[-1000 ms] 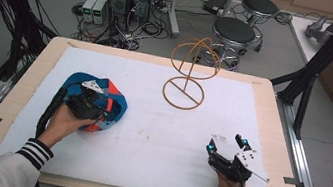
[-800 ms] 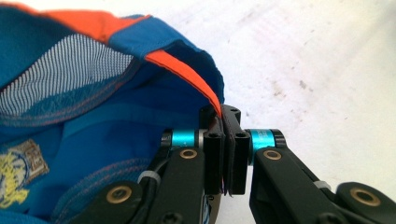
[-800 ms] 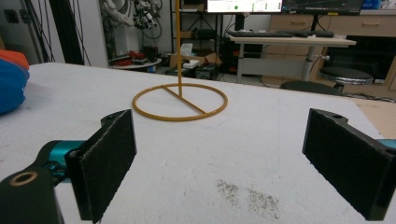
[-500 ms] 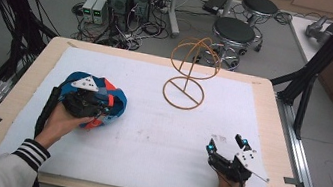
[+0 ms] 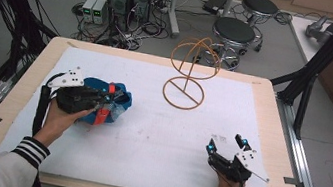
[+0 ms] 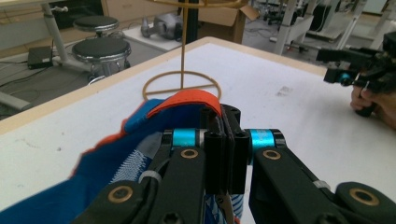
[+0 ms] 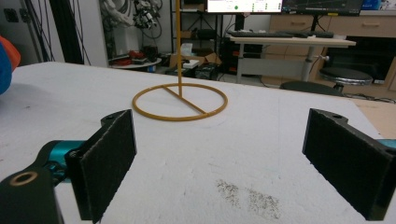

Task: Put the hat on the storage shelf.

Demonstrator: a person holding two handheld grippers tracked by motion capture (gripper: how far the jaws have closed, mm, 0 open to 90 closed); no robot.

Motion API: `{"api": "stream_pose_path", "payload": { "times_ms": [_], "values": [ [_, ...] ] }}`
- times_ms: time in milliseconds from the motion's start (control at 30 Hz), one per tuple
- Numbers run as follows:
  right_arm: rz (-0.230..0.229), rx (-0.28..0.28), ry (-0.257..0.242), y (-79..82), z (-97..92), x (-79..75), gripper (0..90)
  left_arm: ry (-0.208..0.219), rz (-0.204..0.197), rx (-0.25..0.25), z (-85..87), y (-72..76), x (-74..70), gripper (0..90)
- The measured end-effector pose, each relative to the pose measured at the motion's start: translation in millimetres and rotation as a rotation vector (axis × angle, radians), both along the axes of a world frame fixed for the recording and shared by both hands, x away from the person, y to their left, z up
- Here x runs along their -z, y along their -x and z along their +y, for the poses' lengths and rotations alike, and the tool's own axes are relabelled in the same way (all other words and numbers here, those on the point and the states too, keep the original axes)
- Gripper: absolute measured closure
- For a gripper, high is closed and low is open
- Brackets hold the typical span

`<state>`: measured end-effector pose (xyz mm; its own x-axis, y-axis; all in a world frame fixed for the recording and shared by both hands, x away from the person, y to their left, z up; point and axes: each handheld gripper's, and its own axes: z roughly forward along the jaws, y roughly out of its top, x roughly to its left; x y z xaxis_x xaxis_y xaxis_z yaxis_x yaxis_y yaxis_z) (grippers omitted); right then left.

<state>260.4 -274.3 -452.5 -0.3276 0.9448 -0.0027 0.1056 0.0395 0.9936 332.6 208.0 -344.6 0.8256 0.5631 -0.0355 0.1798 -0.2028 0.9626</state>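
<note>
While the left gripper (image 5: 103, 98) lies low over the white table cover (image 5: 147, 136), its jaws are pinched together on the orange strap (image 6: 187, 100) of a blue and orange cloth bag (image 5: 111, 107) bunched beneath them. Its hand (image 5: 62, 115) reaches in from the near edge, wrist bent. Ahead of those jaws stands a yellow wire stand (image 5: 188, 74). Well apart, the right gripper (image 5: 227, 146) rests near the front edge, jaws spread wide with nothing between them.

I note both grippers are black with cyan joint sleeves and brass-ringed pivots; left gripper (image 5: 105, 99), right gripper (image 5: 228, 145). Grey plates and black cables fitted. Striped black-and-white cuff (image 5: 30, 151) worn.
</note>
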Motion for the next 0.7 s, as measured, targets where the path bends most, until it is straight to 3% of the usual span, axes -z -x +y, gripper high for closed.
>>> {"api": "stream_pose_path", "payload": {
  "times_ms": [367,500,700],
  "values": [
    [0.000,0.000,-0.001,0.0,0.0,0.0,8.8,0.120,-0.049,0.103,-11.6,-4.3,-35.6,88.2],
    [-0.001,-0.002,-0.004,0.1,-0.2,0.1,8.8,0.142,-0.066,0.141,-16.5,-4.8,-41.9,88.4],
    [-0.003,-0.005,-0.004,0.1,-0.3,0.2,8.8,0.149,-0.074,0.153,-20.4,-5.1,-45.3,88.4]
  ]
}}
